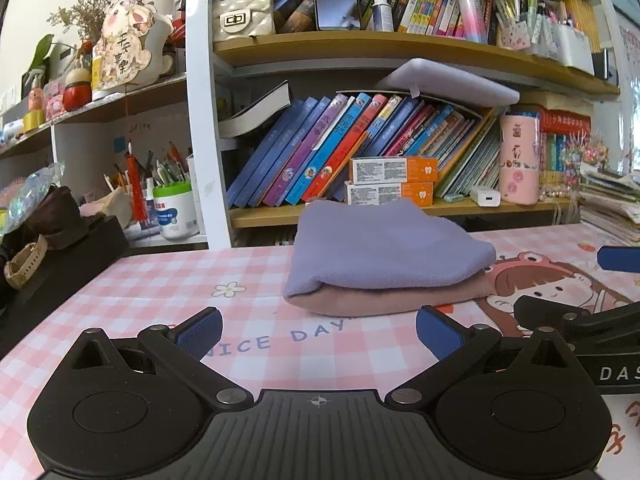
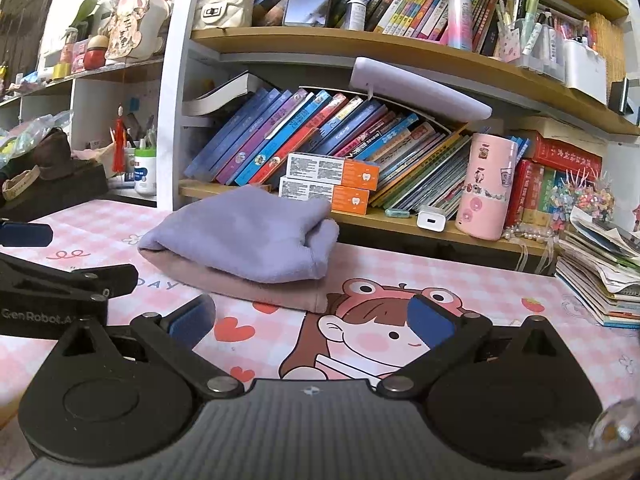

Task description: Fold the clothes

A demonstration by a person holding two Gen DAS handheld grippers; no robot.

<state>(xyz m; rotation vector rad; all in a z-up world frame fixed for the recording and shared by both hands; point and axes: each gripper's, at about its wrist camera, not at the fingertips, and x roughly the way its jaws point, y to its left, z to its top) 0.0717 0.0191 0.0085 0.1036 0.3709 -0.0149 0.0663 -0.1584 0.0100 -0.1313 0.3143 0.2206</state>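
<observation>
A folded lavender cloth [image 1: 384, 252] lies on top of a folded dusty-pink cloth [image 1: 384, 300] on the pink checked desk mat [image 1: 160, 280]. The stack also shows in the right wrist view: the lavender cloth [image 2: 248, 232] over the pink cloth [image 2: 256, 290]. My left gripper [image 1: 318, 334] is open and empty, just in front of the stack. My right gripper [image 2: 312, 322] is open and empty, in front of the stack and to its right. Each gripper appears at the edge of the other's view.
A bookshelf with leaning books [image 1: 340, 148], orange boxes [image 1: 394, 182] and a pink cylinder [image 1: 518, 160] stands right behind the stack. A black box [image 1: 60, 264] sits at the left. A pile of papers [image 2: 600, 268] lies at the right.
</observation>
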